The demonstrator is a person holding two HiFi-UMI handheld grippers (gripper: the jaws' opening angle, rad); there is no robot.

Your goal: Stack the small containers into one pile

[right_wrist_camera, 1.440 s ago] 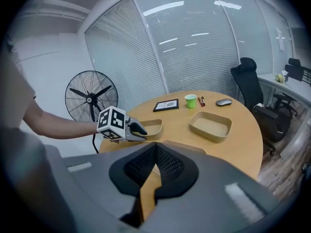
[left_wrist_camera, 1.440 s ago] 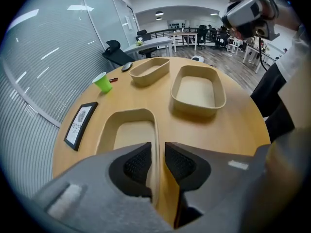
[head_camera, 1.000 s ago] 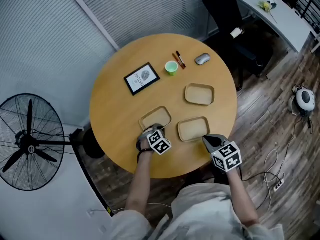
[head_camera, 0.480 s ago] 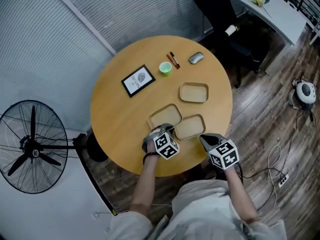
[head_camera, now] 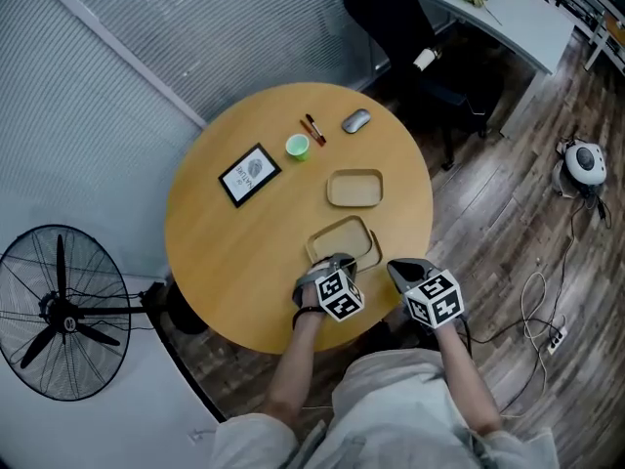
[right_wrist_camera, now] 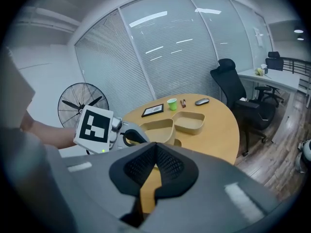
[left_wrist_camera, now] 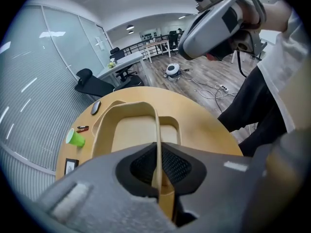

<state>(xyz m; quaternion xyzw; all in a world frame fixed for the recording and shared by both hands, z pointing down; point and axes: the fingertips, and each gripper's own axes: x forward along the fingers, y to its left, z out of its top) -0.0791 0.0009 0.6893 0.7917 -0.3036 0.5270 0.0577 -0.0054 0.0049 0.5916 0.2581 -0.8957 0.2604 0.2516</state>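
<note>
- A round table [head_camera: 225, 252] is seen carrying three small containers; the green cup [head_camera: 297, 146] is taken as reference.
- Stacking is judged partly done: the held container [left_wrist_camera: 131, 130] is laid over a second container [left_wrist_camera: 171, 123], offset, on the person's side of the cup and well apart from it.
- One lone container [head_camera: 354, 188] is left unstacked, between the cup and that pair, nearer the cup.
- The left gripper [left_wrist_camera: 158, 171] is clamped on the held container's side wall.
- The right gripper [right_wrist_camera: 155, 152] is held off the table edge, farthest from the cup, jaws together with nothing between them.
- Whether the upper container is fully seated cannot be told; the lower one is mostly covered, only one rim being shown.
</note>
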